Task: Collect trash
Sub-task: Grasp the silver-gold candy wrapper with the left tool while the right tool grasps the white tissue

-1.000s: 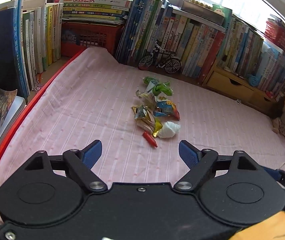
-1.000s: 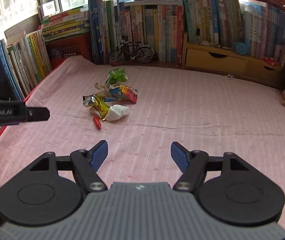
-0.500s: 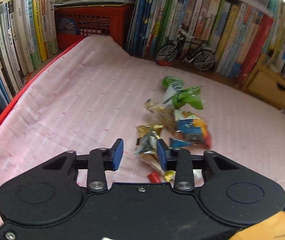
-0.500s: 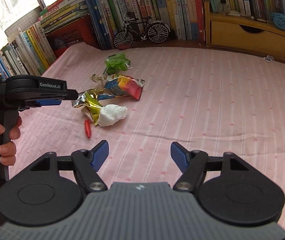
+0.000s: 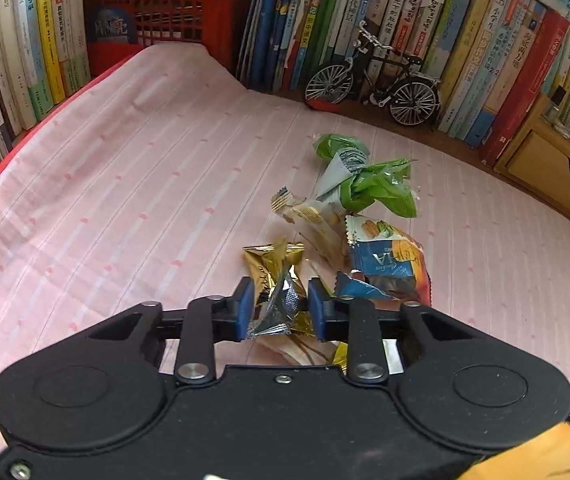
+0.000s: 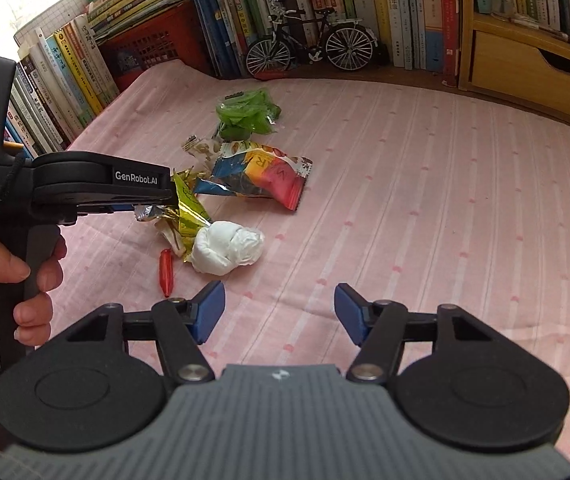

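Pink striped cloth [image 6: 425, 200] is hemmed in by book rows [image 5: 465, 40] at the back and left; wide bare cloth is seen right of the trash pile. Six trash pieces are counted mid-cloth: gold wrapper [image 5: 275, 280], green wrapper [image 6: 249, 114], blue-orange snack bag [image 6: 261, 178], beige cracker wrapper [image 5: 313, 216], white tissue wad [image 6: 227, 248], red piece [image 6: 166, 272]. Left gripper [image 5: 277, 306] is closing, gold wrapper pinched between its pads. Right gripper [image 6: 279, 312] is spread but closing, nothing between, held just short of the tissue wad. One toy bicycle [image 6: 311, 42] is parked at the back edge
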Action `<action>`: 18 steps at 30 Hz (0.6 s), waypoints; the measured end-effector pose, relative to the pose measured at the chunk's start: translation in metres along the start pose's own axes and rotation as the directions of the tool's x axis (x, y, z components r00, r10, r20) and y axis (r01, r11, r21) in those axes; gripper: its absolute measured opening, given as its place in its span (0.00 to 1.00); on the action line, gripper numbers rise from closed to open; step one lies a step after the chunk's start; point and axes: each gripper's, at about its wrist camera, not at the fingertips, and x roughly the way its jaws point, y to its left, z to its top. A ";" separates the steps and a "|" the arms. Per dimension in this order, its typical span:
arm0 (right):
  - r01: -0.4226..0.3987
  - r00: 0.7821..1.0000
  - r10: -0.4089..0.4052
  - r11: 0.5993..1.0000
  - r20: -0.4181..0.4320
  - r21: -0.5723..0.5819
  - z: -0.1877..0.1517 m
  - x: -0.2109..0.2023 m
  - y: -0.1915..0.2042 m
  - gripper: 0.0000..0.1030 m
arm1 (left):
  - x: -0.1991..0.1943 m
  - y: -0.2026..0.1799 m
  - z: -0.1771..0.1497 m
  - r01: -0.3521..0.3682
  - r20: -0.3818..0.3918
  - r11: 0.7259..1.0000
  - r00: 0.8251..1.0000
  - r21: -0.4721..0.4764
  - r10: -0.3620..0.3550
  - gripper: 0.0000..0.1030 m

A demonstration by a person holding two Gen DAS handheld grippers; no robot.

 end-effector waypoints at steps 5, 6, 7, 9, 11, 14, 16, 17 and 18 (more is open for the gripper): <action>-0.043 0.999 0.043 0.999 -0.010 -0.009 0.006 0.013 0.008 0.72 | -0.009 -0.004 -0.002 -0.040 0.046 0.998 0.998 0.050 0.037 0.20; -0.051 0.999 0.050 0.999 -0.010 -0.009 0.007 0.016 0.010 0.72 | -0.011 -0.004 -0.003 -0.047 0.051 0.997 0.998 0.054 0.044 0.20; -0.057 0.998 0.057 0.998 -0.010 -0.013 0.008 0.019 0.012 0.72 | -0.013 -0.003 -0.003 -0.052 0.053 0.997 0.997 0.055 0.049 0.20; -0.067 0.998 0.067 0.998 -0.008 -0.023 0.011 0.024 0.016 0.72 | -0.018 -0.001 -0.002 -0.055 0.059 0.997 0.997 0.048 0.052 0.20; -0.073 0.997 0.072 0.997 -0.009 -0.039 0.014 0.029 0.021 0.72 | -0.024 0.001 -0.001 -0.055 0.067 0.998 0.996 0.039 0.053 0.20; -0.078 0.997 0.077 0.995 -0.013 -0.058 0.019 0.037 0.027 0.72 | -0.031 0.004 0.000 -0.063 0.079 0.997 0.995 0.037 0.060 0.20; -0.083 0.996 0.082 0.995 -0.019 -0.056 0.022 0.042 0.029 0.72 | -0.036 0.006 0.001 -0.070 0.088 0.997 0.994 0.037 0.067 0.20; -0.084 0.996 0.083 0.995 -0.022 -0.055 0.022 0.044 0.030 0.72 | -0.038 0.006 0.001 -0.072 0.092 0.997 0.993 0.035 0.069 0.20; -0.083 0.996 0.082 0.995 -0.024 -0.054 0.023 0.045 0.031 0.70 | -0.040 0.007 0.001 -0.074 0.096 0.997 0.993 0.032 0.070 0.19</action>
